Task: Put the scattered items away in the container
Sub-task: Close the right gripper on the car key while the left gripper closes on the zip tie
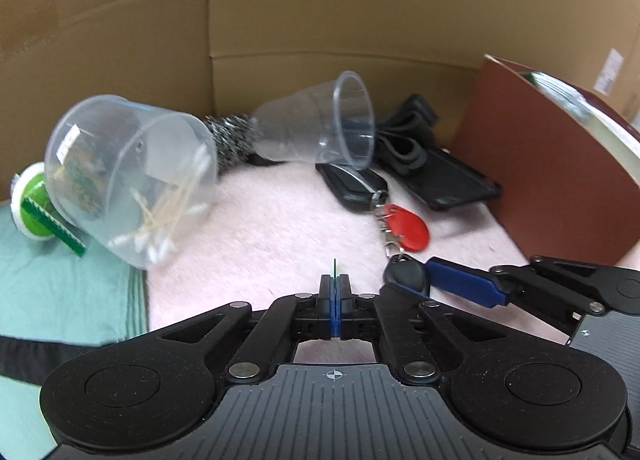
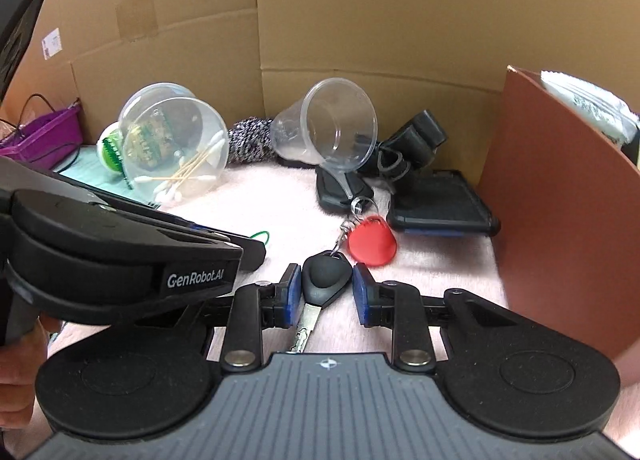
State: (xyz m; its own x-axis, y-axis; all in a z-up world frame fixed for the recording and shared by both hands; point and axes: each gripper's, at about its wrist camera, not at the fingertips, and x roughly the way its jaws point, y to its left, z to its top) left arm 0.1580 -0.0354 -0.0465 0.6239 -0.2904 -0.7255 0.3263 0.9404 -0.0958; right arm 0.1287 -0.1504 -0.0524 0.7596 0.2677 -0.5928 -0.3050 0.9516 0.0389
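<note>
Lower centre: right gripper (image 2: 326,292) half-open around black car key (image 2: 325,280), pads not touching. Left gripper (image 1: 335,292) pinched shut on thin green wire (image 1: 334,266). Risk: attached red fob (image 2: 372,244) snagging, key slipping.

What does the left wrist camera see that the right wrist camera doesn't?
Only the left wrist view: a black strap lying across the green cloth.
Only the right wrist view: a purple basket, the key's metal blade and a hand.
Both: the swab tub, clear cup, red tag, black key, brown box, and a green wire pinched in the shut left claw.
</note>
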